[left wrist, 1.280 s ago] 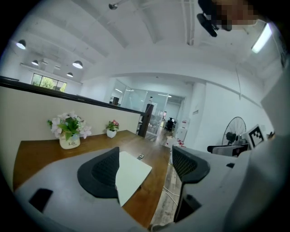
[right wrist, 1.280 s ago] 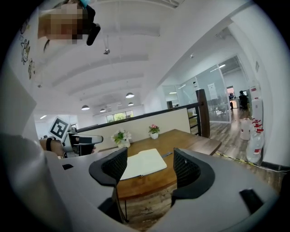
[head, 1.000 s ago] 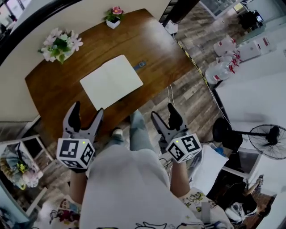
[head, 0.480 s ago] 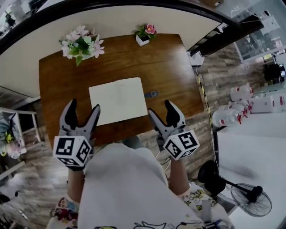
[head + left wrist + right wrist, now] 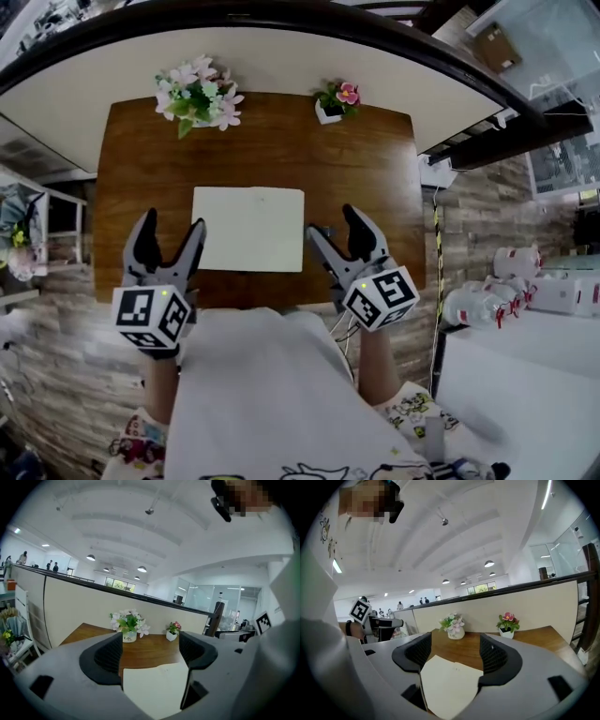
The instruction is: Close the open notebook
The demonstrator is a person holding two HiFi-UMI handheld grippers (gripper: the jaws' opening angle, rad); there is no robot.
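Notebook (image 5: pixel 248 229) lay open and flat at the middle of the wooden table (image 5: pixel 366 169) | left gripper (image 5: pixel 173 225) hovered near its left edge, jaws apart, nothing between | right gripper (image 5: pixel 333 223) hovered just beside its right edge, jaws apart, empty | white flowers (image 5: pixel 197 94) and pink plant (image 5: pixel 337 97) stood at the far edge

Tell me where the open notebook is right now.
In the head view, the open notebook lies flat at the middle of the wooden table, nearer the person's edge, with the white flower vase and small pink flower pot beyond it.
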